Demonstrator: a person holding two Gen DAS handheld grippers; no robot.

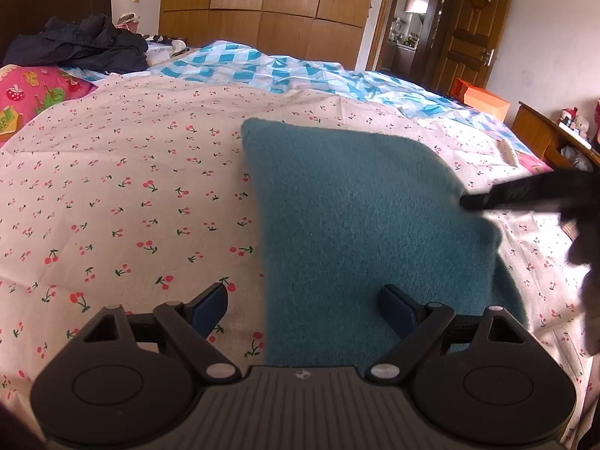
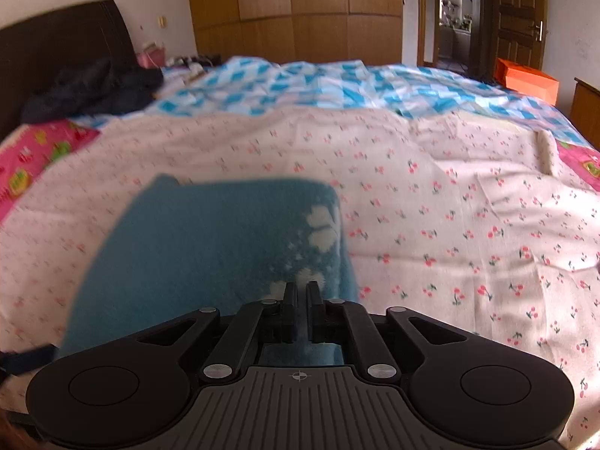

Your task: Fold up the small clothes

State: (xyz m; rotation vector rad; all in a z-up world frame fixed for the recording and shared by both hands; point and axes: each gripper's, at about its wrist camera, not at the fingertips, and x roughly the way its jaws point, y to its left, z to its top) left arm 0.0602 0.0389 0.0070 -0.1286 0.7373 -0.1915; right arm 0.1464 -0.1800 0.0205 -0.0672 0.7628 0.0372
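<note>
A teal fleece garment (image 1: 356, 217) lies on the cherry-print sheet (image 1: 131, 187) of a bed. My left gripper (image 1: 303, 302) hovers open over the garment's near left edge. One finger (image 1: 212, 305) is over the sheet and the other finger (image 1: 399, 305) is over the fleece, with nothing pinched. My right gripper (image 1: 468, 200) comes in from the right and pinches the garment's right edge, which is raised there. In the right wrist view the right gripper (image 2: 302, 298) is shut, with the teal garment (image 2: 210, 240) and its pale print spreading out ahead of it.
A blue checked quilt (image 1: 285, 71) covers the far half of the bed. Dark clothes (image 1: 82, 45) are piled by the headboard, next to a pink pillow (image 1: 33, 93). An orange box (image 1: 483, 99) and a wooden cabinet (image 1: 543, 135) stand at the right. Wardrobes line the back wall.
</note>
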